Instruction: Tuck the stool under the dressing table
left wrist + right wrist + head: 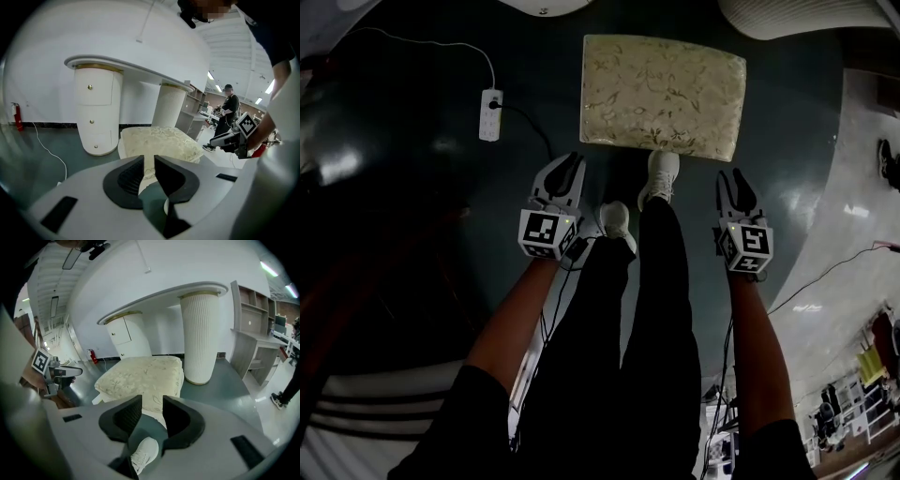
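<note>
Stool, head view: the cream, floral-patterned, rectangular upholstered stool (661,94) is standing on the dark floor ahead of both grippers, short of the white dressing table (806,14) beyond it.
Left gripper, head view: the left gripper (572,164) is hovering short of the stool's near left corner, not touching it.
Right gripper, head view: the right gripper (733,178) is hovering short of the near right corner, also clear of it.
White shoe, head view: one white shoe (661,176) is standing between the grippers, at the stool's near edge.
Left gripper view: the jaws are standing a narrow slit apart with nothing between them. The stool (159,140) is lying just ahead, and the table's drawer pedestal (96,115) is standing beyond to the left.
Right gripper view: the jaws are standing wider apart and empty. The stool (140,376) is lying straight ahead, with the ribbed column (199,336) beyond to the right.
Step in hand: this is probably the approach for a push.
Doing it well: both grippers should be meeting the near side evenly and low, keeping the stool square. They should be steering it between pedestal and column, with the feet staying clear.
</note>
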`<state>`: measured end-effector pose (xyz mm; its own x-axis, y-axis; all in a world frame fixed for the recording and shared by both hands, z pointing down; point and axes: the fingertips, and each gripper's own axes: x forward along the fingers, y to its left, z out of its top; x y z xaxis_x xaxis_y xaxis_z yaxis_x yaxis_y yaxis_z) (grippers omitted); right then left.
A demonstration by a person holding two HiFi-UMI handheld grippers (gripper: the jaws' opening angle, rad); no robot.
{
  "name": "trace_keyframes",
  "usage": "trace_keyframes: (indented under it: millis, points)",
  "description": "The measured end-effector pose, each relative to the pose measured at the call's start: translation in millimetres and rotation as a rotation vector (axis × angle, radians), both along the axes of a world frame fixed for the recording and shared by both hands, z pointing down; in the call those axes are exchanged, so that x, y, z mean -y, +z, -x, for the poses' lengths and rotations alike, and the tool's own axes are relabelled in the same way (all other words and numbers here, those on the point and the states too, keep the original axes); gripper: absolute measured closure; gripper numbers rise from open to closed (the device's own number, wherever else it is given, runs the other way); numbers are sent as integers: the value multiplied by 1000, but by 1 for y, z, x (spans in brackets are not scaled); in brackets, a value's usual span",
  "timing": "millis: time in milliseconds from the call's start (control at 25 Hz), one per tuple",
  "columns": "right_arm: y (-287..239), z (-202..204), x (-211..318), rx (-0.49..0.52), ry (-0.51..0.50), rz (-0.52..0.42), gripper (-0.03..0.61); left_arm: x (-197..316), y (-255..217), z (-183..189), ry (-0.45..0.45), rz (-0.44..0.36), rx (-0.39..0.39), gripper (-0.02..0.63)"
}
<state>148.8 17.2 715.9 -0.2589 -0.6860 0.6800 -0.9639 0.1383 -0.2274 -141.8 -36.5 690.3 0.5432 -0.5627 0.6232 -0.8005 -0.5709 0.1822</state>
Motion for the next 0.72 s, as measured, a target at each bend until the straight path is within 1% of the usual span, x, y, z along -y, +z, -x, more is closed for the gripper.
trace_keyframes:
  millis: [80, 240, 360, 440, 520, 600, 720]
  points:
    - [17, -2, 2, -5, 2, 4, 446, 0, 18, -1, -3, 27, -8, 467]
    - [49, -14, 7, -26, 46, 23, 391, 3, 52, -11, 21, 77, -1, 432]
    - [63, -14, 11, -22, 45, 32, 354, 4, 74, -11, -7, 124, 14, 396]
    - [67, -10, 15, -10, 23, 21, 350, 8, 82, -4, -49, 134, 30, 393]
    - [69, -12, 16, -10, 2, 9, 348, 10, 90, -3, -61, 144, 35, 393]
    - [67, -15, 15, 4, -4, -12, 341, 9, 95, -8, -37, 157, 39, 393]
    - [67, -13, 15, 73, 28, -13, 341, 10, 97, -10, -6, 168, 48, 393]
